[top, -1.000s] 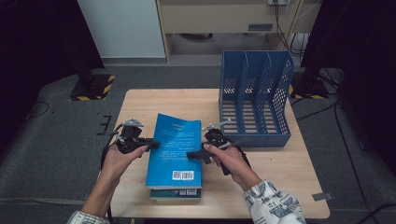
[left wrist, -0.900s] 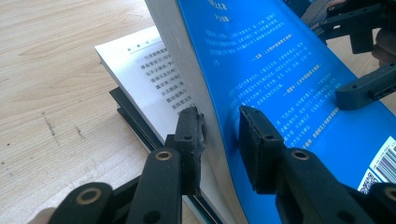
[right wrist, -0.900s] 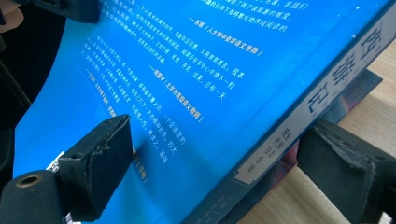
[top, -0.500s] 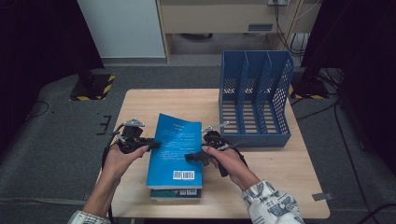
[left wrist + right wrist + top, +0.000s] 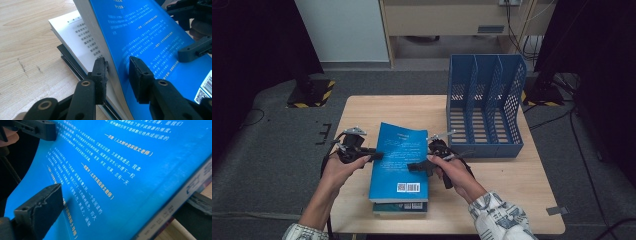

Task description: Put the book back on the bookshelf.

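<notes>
1. The blue book [image 5: 399, 155] lies on top of a stack of books [image 5: 399, 207] on the counter [image 5: 507, 190]. Its long axis runs away from the person, so both sets of fingers meet it across its short width, one at each long edge.
2. The left fingers [image 5: 100, 72] are closed most of the way on the book's open edge. One pad is against the page block and the other is on the blue cover. That edge is raised off the white book [image 5: 72, 37] under it.
3. The right fingers [image 5: 42, 207] stand wide and have just been easing in a little from their widest. The spine edge sits between them, with one finger over the cover and the other seemingly below the spine. I cannot see either one pressing, so I judge there is no grip there yet.
4. What matters for the coming move is that the book is pinched on the left and only straddled on the right. Lifting it level seems to call for the right fingers to close on the spine first.
5. The blue file rack [image 5: 484, 107] stands beyond the right fingers and to their outer side, nearer to them than to the left fingers. Its upright slots look empty and open towards the book.
</notes>
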Demonstrator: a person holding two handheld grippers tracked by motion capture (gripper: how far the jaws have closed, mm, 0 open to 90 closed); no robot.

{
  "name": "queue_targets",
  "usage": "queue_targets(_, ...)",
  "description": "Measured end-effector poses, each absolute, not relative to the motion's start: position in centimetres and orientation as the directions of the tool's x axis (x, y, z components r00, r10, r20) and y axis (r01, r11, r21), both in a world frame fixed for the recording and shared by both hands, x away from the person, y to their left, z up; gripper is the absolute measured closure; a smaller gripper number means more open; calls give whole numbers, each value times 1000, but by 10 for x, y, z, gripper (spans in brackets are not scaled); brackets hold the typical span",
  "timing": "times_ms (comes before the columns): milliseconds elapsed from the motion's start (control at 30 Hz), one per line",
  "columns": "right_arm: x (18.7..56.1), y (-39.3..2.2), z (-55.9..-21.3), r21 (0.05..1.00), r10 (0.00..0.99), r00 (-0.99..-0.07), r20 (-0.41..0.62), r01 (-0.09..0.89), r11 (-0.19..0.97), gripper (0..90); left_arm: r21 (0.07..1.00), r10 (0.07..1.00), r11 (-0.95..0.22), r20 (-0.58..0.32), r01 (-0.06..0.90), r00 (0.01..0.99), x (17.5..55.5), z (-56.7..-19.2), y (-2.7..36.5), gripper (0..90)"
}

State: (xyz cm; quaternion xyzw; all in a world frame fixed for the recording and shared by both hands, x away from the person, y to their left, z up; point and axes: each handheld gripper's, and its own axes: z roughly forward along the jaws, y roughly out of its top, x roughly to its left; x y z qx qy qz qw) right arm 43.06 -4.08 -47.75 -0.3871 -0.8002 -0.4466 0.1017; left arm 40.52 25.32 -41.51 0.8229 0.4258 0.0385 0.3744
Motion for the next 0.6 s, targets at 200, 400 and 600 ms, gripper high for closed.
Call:
queue_targets(200, 428, -45, -467, 656, 535, -689, 489, 695, 295, 98, 651, 735, -372, -228, 662, 638, 402, -407, 252, 678)
queue_targets(400, 427, -48, -454, 681, 534, -708, 462, 669, 299, 154, 677, 728, -338, -253, 654, 638, 400, -402, 257, 698)
queue_targets(600, 429, -48, -438, 709, 547, -728, 413, 634, 309, 205, 699, 721, -312, -267, 643, 640, 400, -392, 262, 717)
